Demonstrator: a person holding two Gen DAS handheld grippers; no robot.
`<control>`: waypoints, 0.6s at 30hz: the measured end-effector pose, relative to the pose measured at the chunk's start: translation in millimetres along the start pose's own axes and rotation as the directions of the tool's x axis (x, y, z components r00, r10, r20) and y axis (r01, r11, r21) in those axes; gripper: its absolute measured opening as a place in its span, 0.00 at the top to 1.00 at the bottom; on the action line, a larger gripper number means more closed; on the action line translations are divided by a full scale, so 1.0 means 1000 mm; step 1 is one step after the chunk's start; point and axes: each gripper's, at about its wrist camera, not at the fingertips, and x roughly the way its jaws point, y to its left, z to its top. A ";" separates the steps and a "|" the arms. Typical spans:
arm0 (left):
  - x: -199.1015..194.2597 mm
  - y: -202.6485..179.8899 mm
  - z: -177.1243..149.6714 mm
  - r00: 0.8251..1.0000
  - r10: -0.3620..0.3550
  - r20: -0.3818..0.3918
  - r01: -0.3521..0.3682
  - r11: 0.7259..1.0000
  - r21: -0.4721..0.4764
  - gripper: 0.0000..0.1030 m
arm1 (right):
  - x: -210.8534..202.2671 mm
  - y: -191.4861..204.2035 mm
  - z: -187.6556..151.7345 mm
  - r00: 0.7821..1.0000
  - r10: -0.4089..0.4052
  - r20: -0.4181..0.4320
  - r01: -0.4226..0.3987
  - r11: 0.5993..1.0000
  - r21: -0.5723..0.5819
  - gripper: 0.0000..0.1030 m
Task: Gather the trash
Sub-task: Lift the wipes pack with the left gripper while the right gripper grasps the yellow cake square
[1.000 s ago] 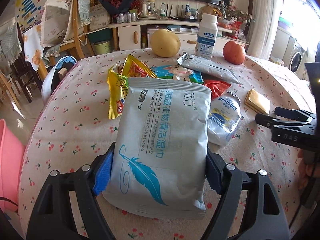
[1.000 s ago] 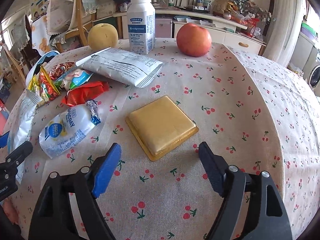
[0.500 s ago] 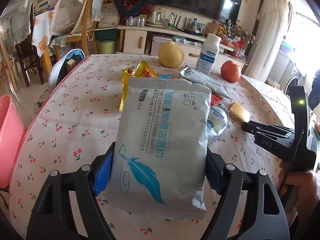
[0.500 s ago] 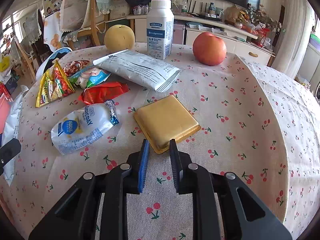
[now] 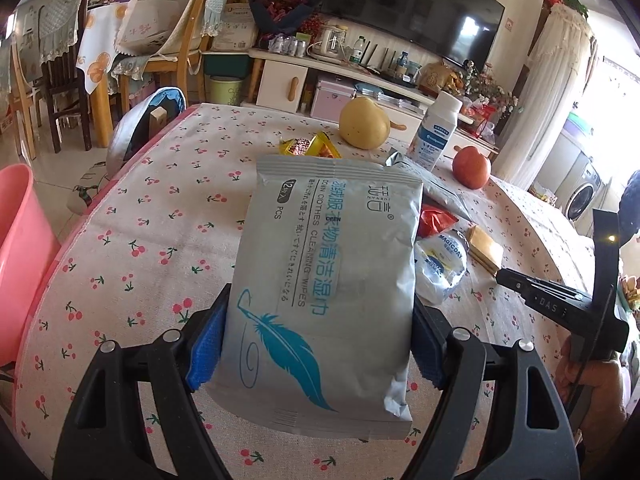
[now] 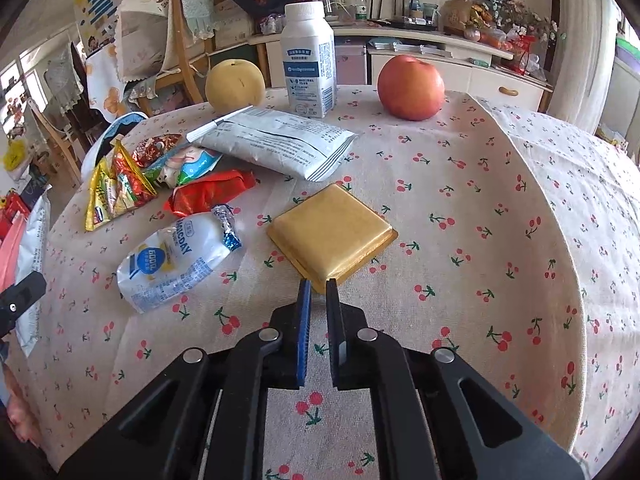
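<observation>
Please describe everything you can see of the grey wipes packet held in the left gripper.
The wipes packet is a flat, soft pouch of matte grey film with crimped seals at both ends. It carries a teal feather drawing, blue Chinese characters, and the words "DOWN CLOTHES CLEANING WIPES", "OPEN" and "12 PCS". The left gripper clamps it by both side edges with its blue pads, near the lower end. It is held above the cherry-print tablecloth, tilted slightly, hiding some wrappers behind.

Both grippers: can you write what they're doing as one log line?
left gripper: shut on wipes pack, lifted | right gripper: shut on gold packet corner
</observation>
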 end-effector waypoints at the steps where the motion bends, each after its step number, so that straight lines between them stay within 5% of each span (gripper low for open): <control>1: -0.001 0.001 0.000 1.000 -0.003 0.001 0.003 1.000 -0.006 0.24 | -0.003 0.001 -0.001 1.000 0.016 -0.001 -0.016 1.000 0.001 0.92; 5: -0.001 0.005 0.003 1.000 -0.014 0.007 0.014 1.000 -0.020 0.24 | -0.009 -0.001 0.001 1.000 0.017 0.022 -0.017 1.000 0.005 0.88; 7: -0.001 0.007 0.003 1.000 -0.019 0.004 0.019 0.999 -0.029 0.24 | -0.004 -0.005 0.007 1.000 0.009 0.024 -0.010 1.000 0.016 0.33; 8: -0.001 0.008 0.003 1.000 -0.019 0.005 0.020 0.999 -0.032 0.24 | -0.002 -0.006 0.009 0.999 0.000 0.038 -0.001 1.000 0.018 0.24; 13: -0.003 0.011 0.005 1.000 -0.024 0.012 0.025 0.999 -0.039 0.24 | 0.017 0.000 0.026 0.996 -0.082 0.045 0.086 0.990 -0.113 0.23; 18: -0.003 0.010 0.007 1.000 -0.026 0.016 0.027 0.999 -0.041 0.24 | 0.042 -0.007 0.038 0.998 -0.053 -0.030 0.048 0.986 -0.159 0.20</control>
